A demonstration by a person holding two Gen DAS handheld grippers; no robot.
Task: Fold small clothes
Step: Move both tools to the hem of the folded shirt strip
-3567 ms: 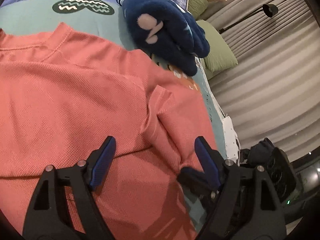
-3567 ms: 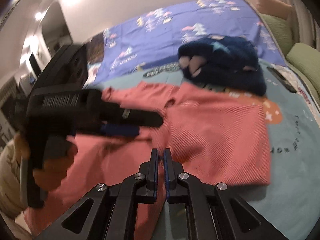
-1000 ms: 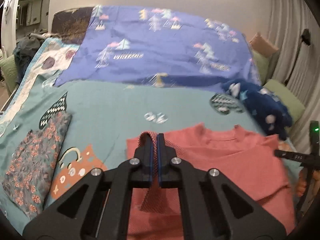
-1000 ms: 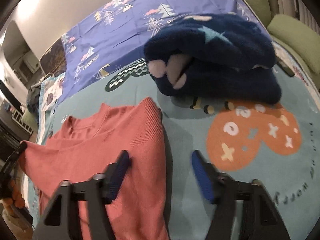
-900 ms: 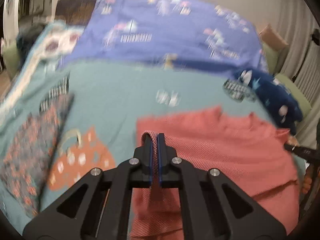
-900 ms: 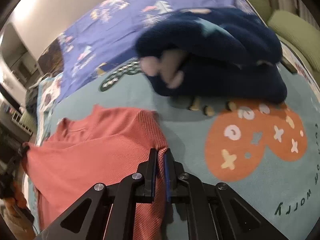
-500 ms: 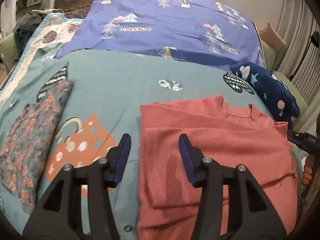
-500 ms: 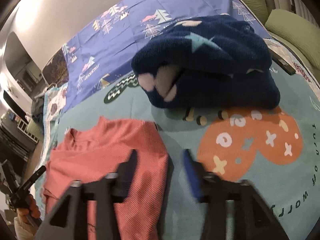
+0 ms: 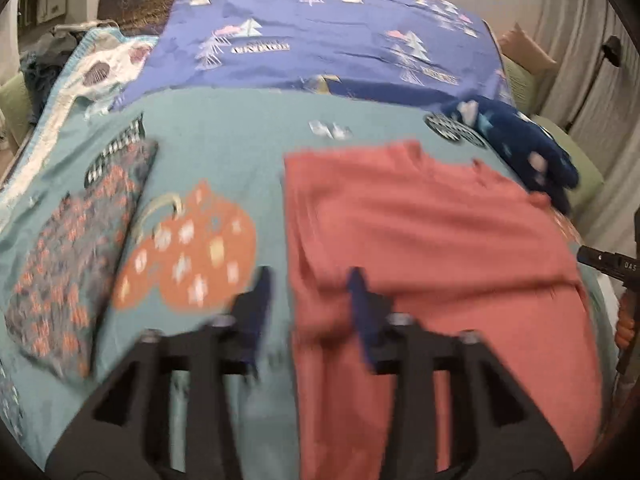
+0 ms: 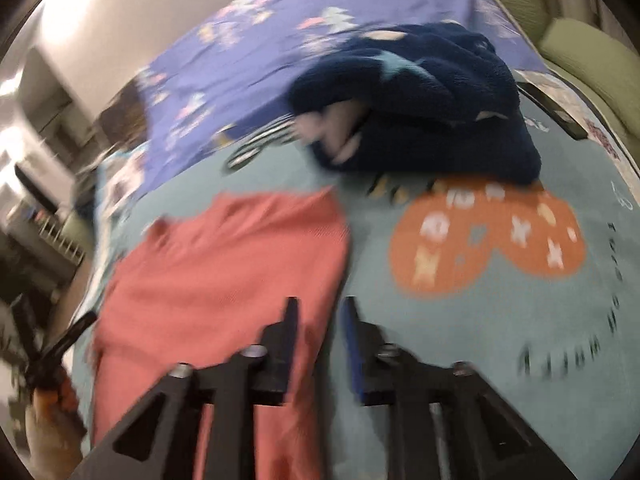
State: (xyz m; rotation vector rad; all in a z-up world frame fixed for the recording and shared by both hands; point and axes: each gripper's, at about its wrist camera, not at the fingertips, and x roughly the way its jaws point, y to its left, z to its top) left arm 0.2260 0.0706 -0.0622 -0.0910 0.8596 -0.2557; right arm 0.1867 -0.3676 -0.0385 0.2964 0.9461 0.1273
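- Right now, over the bed (image 9: 240, 128): teal cover with orange prints, purple-blue sheet (image 9: 320, 40) with little trees at the far end;
- Spread flat in the middle, the coral shirt (image 9: 420, 240); neckline pointing to the far end, both sides folded in, left edge running straight down the cover; same coral shirt (image 10: 224, 272) lying left of centre in the right wrist view;
- Low over that left edge, the left gripper (image 9: 308, 300); jaws just been opening, standing apart and released; one blue finger over bare teal cover, the other over coral cloth, the shirt's edge between them but not pinched;
- Over the opposite edge, the right gripper (image 10: 318, 336); jaws parted yet just been closing in; left finger above the shirt, right finger above the cover, nothing clenched as far as the blur allows;
- Peeking in at the right rim of the left wrist view, the right gripper's black handle with a hand (image 9: 624, 320) on it;
- Beyond the shirt's right shoulder, a navy fleece garment (image 10: 420, 112) in a bundle, just beside the shirt, pale shapes on it;
- Far left on the cover, a floral grey garment (image 9: 76, 248) folded flat, well apart from the shirt;
- Heavy motion blur in both views; fine detail at the fingertips hard to tell.
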